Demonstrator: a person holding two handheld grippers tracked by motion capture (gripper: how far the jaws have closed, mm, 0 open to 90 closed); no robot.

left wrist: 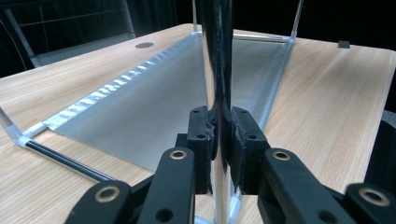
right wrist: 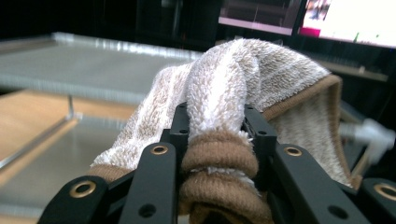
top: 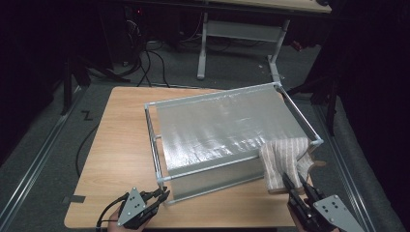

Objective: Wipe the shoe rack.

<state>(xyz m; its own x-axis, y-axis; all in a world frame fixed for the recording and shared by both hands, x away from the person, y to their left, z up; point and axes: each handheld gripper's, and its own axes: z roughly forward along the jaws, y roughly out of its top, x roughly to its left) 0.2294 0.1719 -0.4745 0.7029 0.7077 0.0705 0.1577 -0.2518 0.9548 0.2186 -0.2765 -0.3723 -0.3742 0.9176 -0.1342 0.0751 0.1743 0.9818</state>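
while draped on rack (top: 232, 130) | towel (top: 285, 159) pinched in right tongs (top: 296, 182) | left tongs (top: 162, 193) clamp post (left wrist: 218, 70)

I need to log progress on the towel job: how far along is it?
Done: the left gripper is clamped on the rack's upright pole, steadying the rack. In hand: the right gripper grips the striped towel, part of it draped over the rack's corner. Left: spreading it flat along the rail.

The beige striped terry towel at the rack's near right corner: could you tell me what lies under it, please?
The beige striped terry towel drapes over the silver fabric top and near right corner of the metal-tube rack, held by the right gripper. The corner joint beneath is covered.
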